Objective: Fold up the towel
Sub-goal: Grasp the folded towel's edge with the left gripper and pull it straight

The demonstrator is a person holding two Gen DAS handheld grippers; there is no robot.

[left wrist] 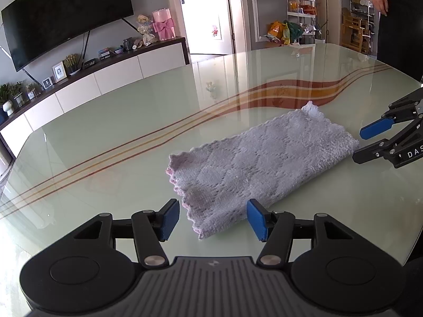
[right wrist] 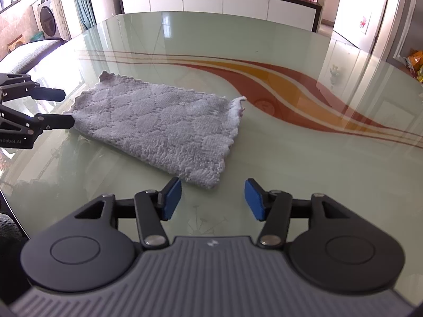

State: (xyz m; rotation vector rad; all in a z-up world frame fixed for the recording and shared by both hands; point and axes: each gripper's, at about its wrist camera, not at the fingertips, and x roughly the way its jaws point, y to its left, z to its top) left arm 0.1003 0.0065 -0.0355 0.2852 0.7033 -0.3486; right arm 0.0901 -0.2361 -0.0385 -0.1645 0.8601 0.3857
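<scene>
On one glass table (right wrist: 264, 142) lay one folded towel (right wrist: 158, 129); only the left view caught a bystander's hand (left wrist: 380, 0) (far off). Both grippers, left (left wrist: 213, 220) and right (right wrist: 213, 199), gaped empty.

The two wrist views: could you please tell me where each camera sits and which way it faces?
Left wrist view: sits on the left gripper, looking down along its open jaws at one short end of the folded towel on the glass table; the right gripper shows at the right edge.
Right wrist view: sits on the right gripper, looking down at the towel's other end; the left gripper enters from the left edge.
Shared: towel, table, white sideboard, both grippers.
</scene>
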